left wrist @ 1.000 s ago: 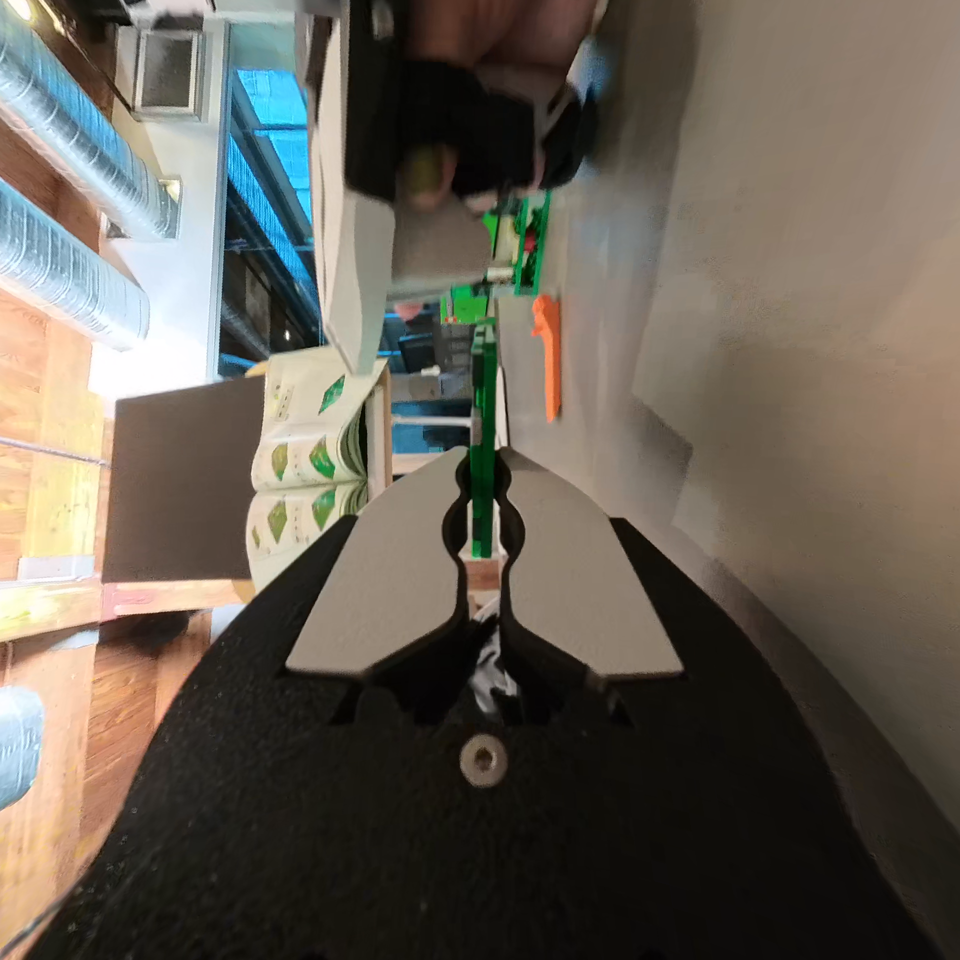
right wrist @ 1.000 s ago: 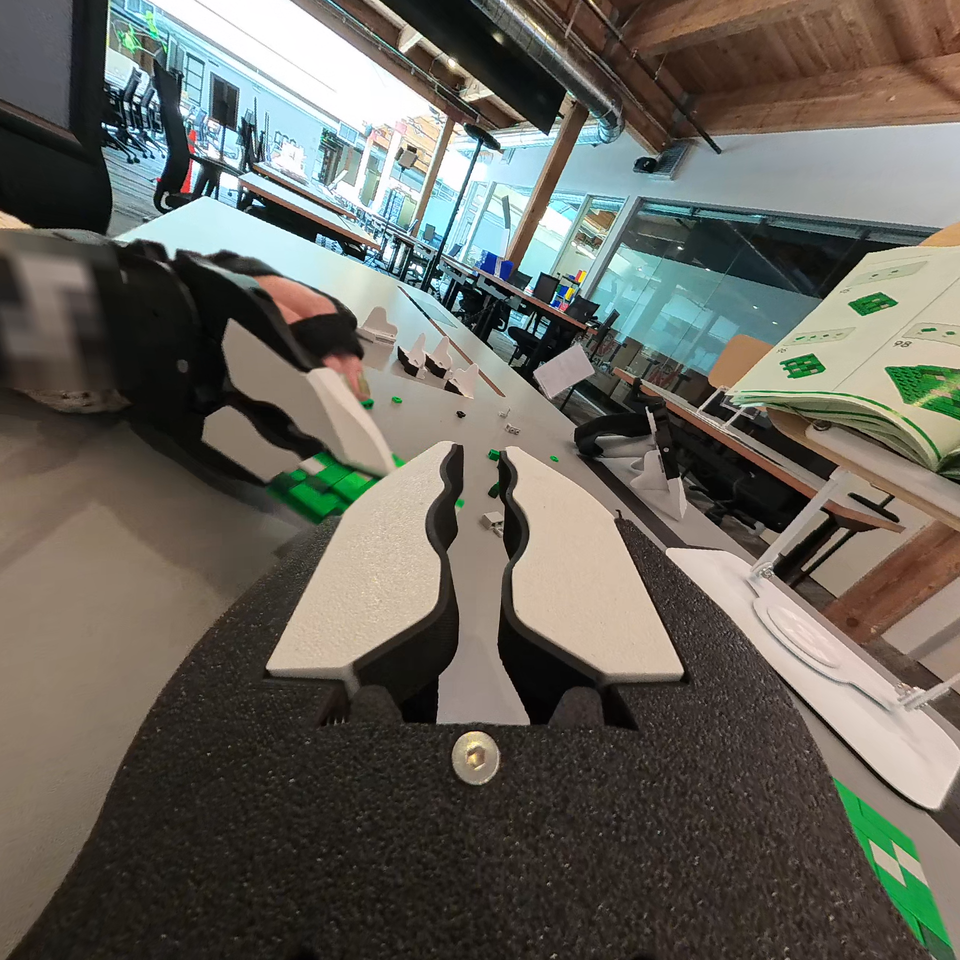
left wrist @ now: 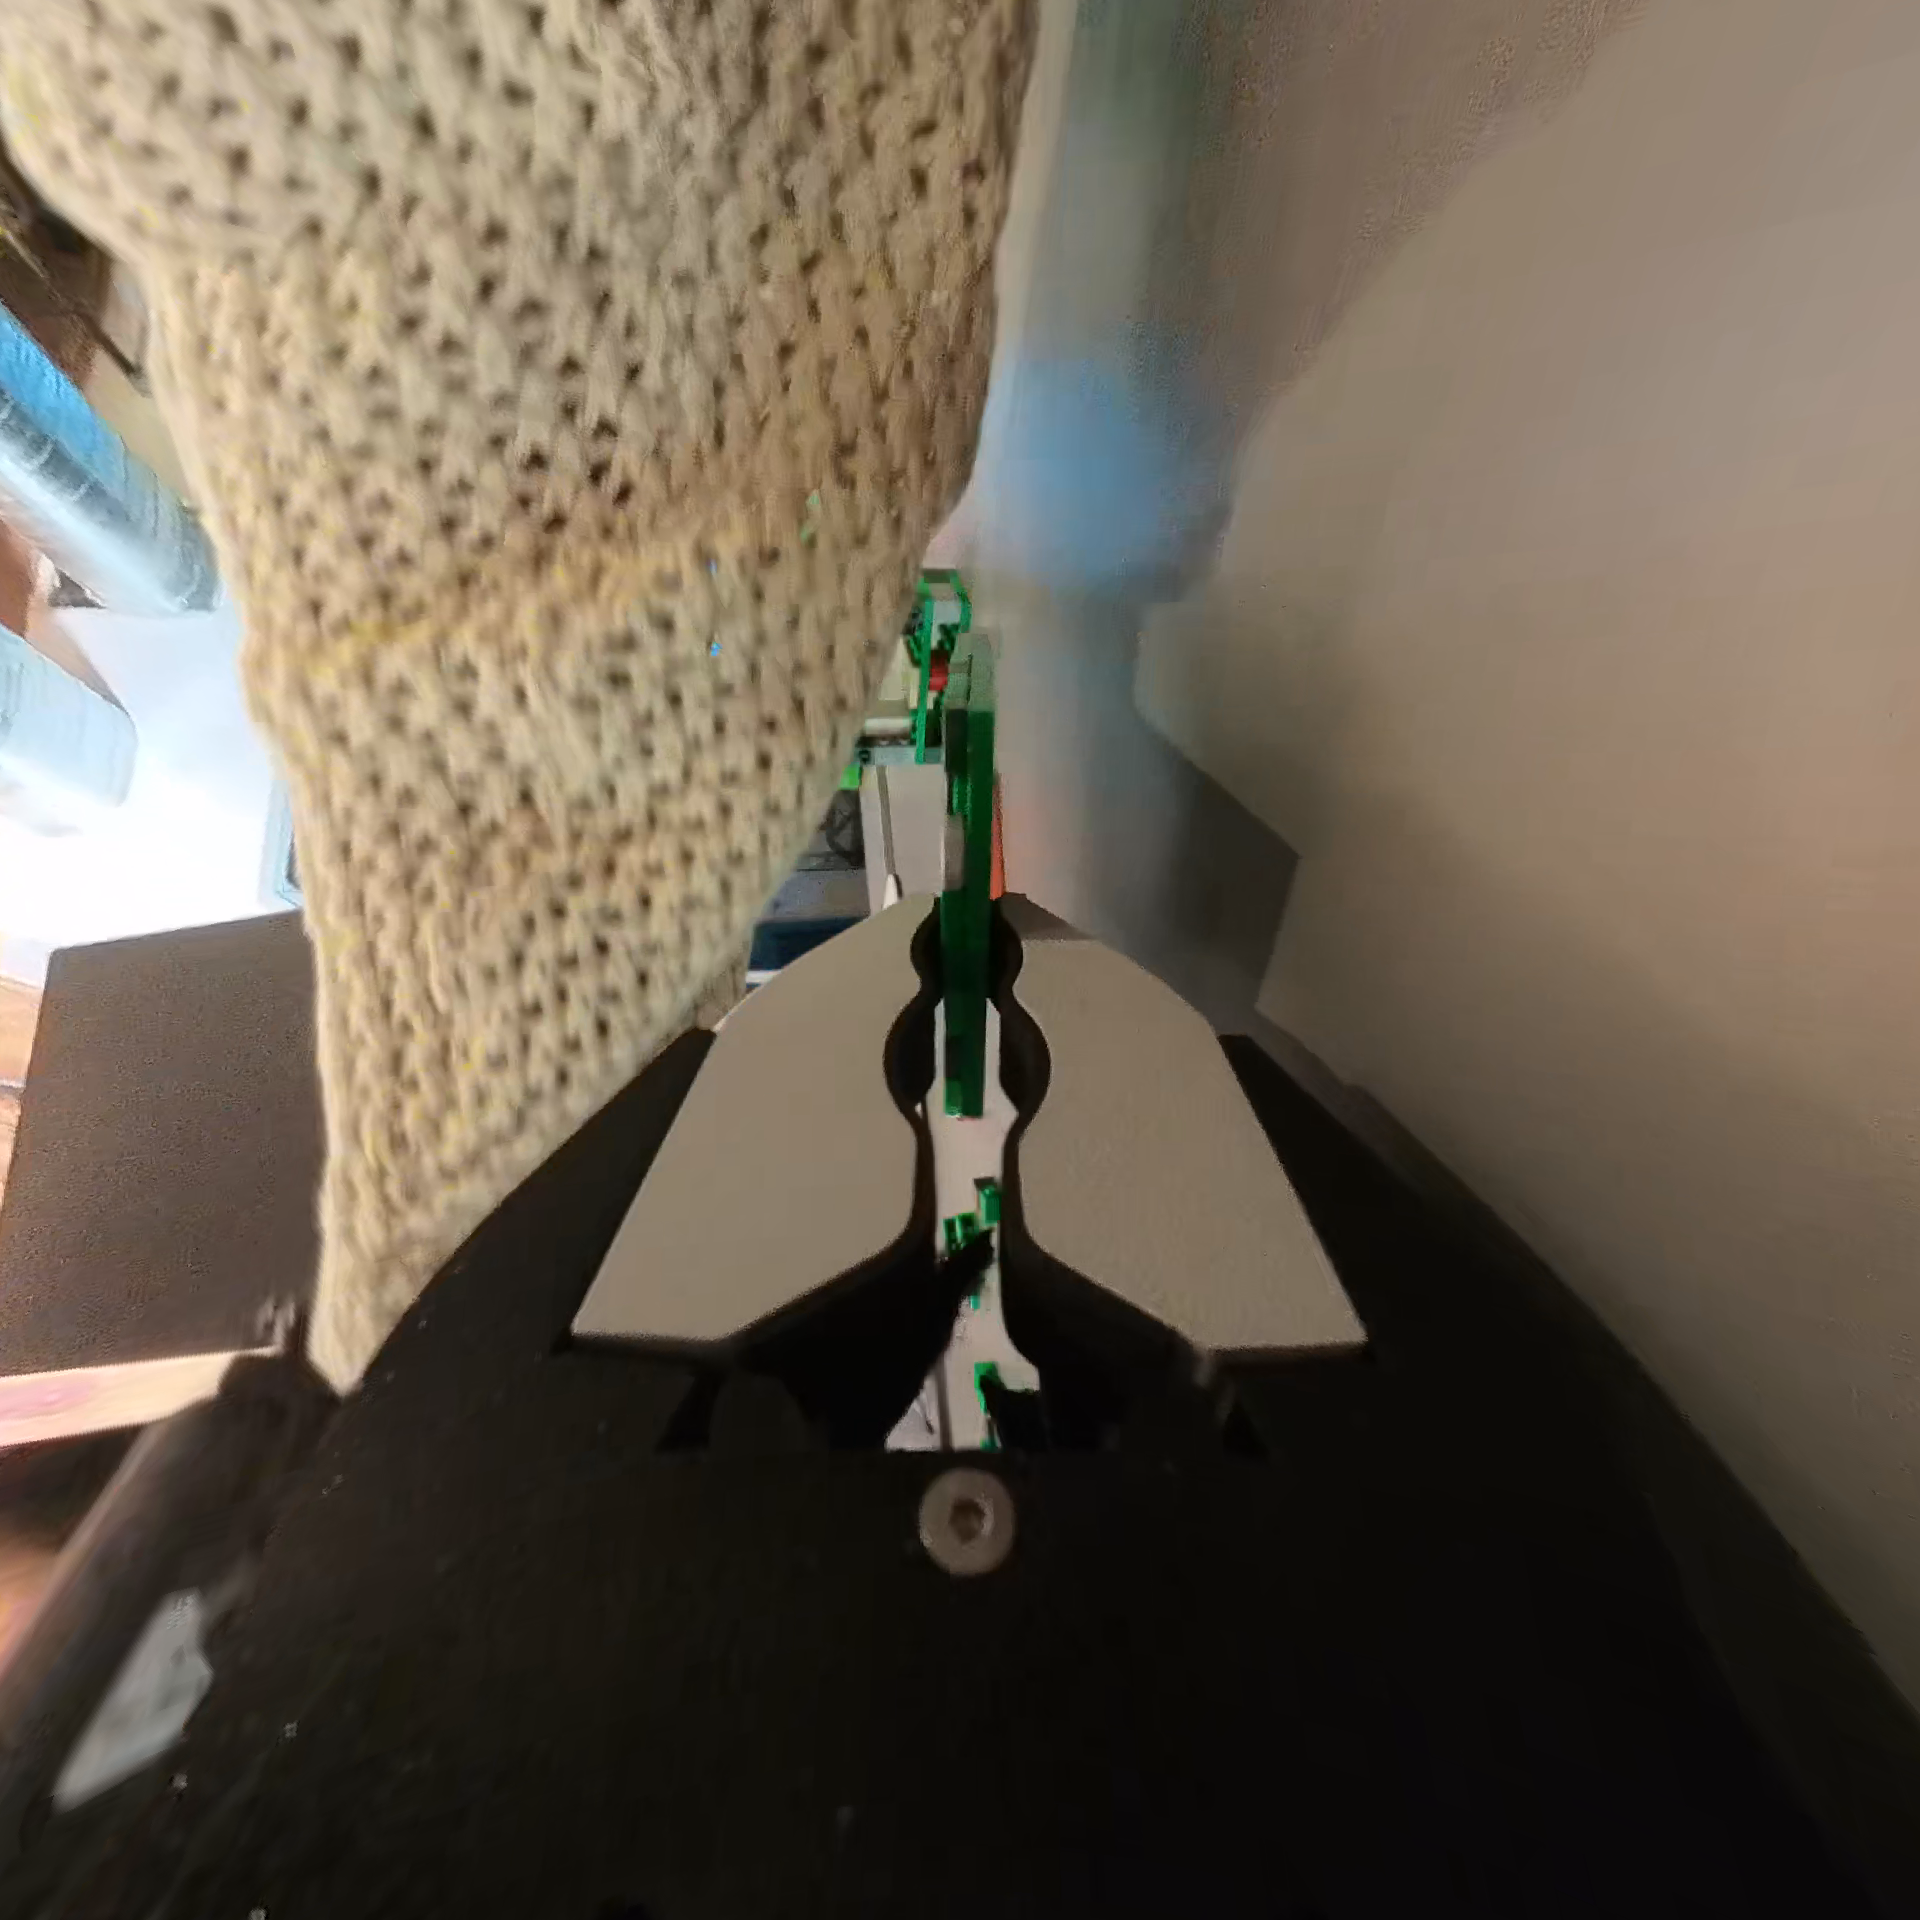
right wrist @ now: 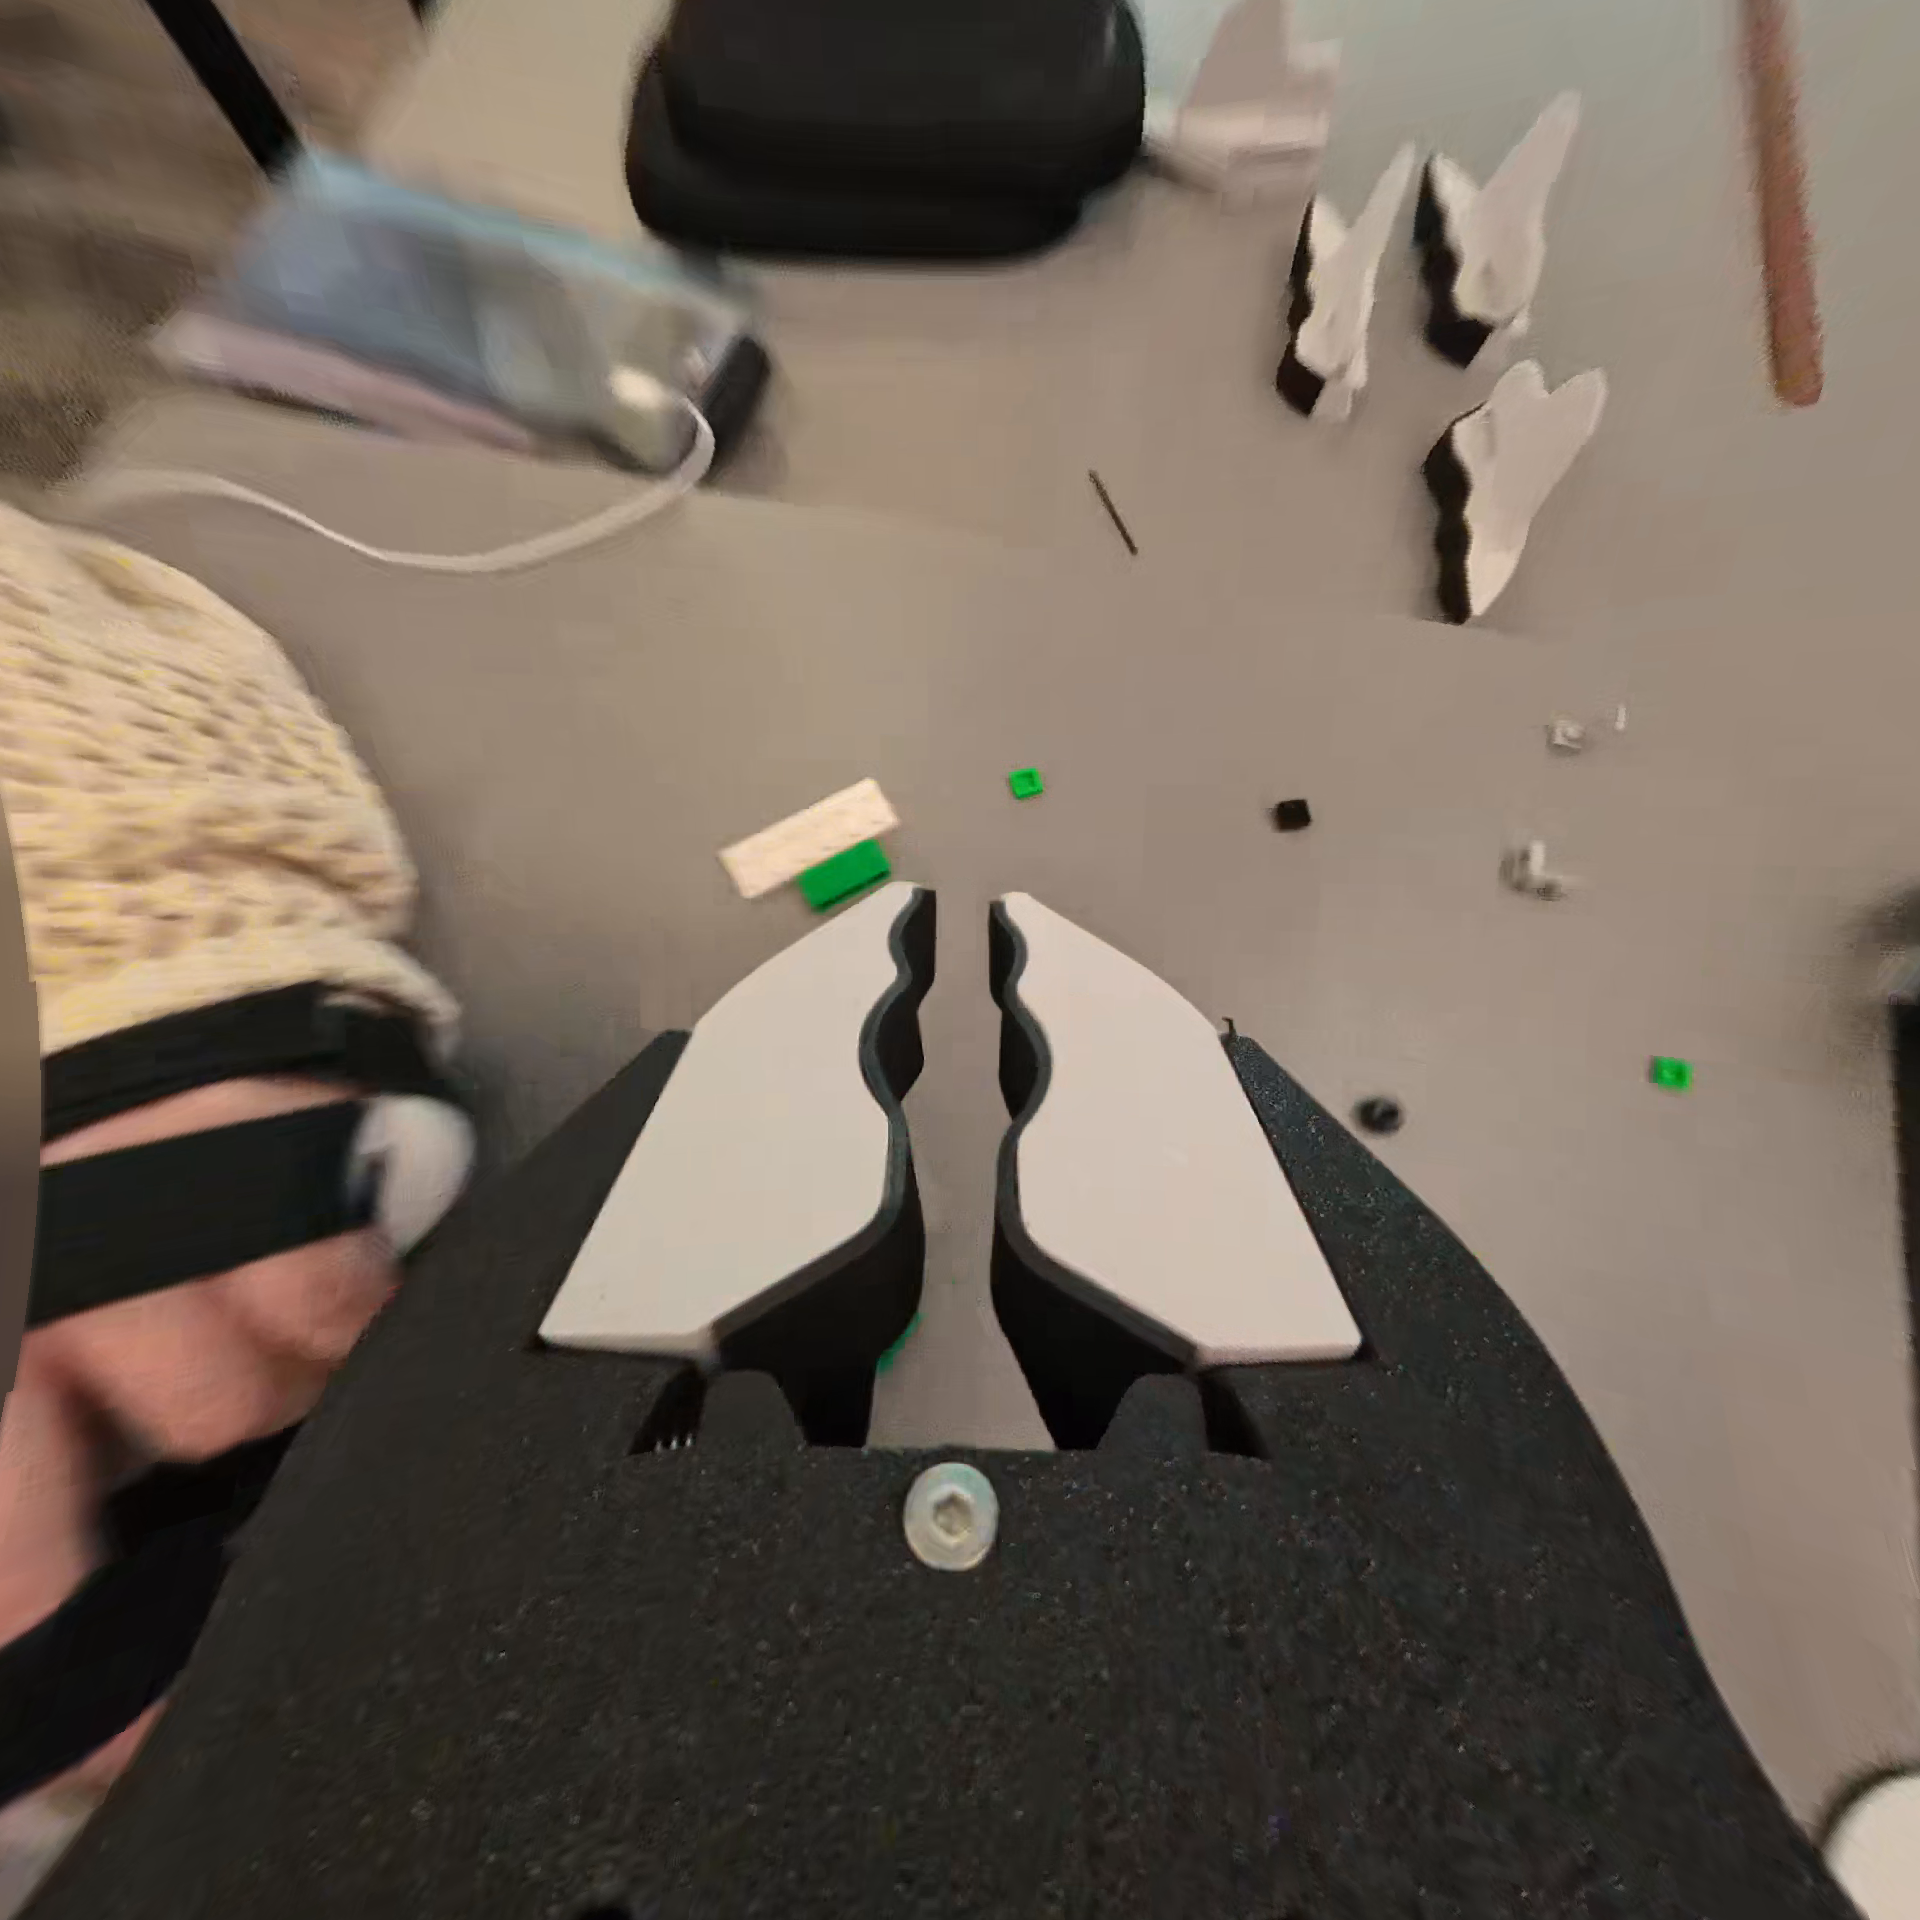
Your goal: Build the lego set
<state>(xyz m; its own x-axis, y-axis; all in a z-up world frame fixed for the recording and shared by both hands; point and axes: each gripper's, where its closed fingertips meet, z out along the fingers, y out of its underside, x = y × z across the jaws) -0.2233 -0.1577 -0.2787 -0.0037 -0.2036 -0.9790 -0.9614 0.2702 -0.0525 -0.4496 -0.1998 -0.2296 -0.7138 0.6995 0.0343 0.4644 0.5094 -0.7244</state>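
Observation:
My left gripper (left wrist: pixel 964 914) is shut on a thin green lego plate (left wrist: pixel 966 914), held edge-on beside the grey table (left wrist: pixel 1558 727). A partly built green lego model (left wrist: pixel 935 665) shows beyond it. A knitted cream sleeve (left wrist: pixel 540 499) fills the upper left of that view. My right gripper (right wrist: pixel 962 902) is slightly open and empty, pointing down over the table (right wrist: pixel 1143 675). Just past its left fingertip lie a white lego plate (right wrist: pixel 808 836) and a green lego piece (right wrist: pixel 844 875). Small green studs (right wrist: pixel 1024 783) (right wrist: pixel 1670 1073) lie farther off.
Spare gripper fingers (right wrist: pixel 1496 488) stand at the upper right of the right wrist view. A black chair (right wrist: pixel 883 125), a grey device (right wrist: pixel 468 312) with a white cable (right wrist: pixel 520 556) lie at the back. Small black (right wrist: pixel 1289 815) and clear pieces (right wrist: pixel 1532 868) are scattered at right.
The right gripper has swung from looking across the room to pointing down at loose pieces on the table. The sleeved arm now crosses the left wrist view. The left gripper still holds the green plate.

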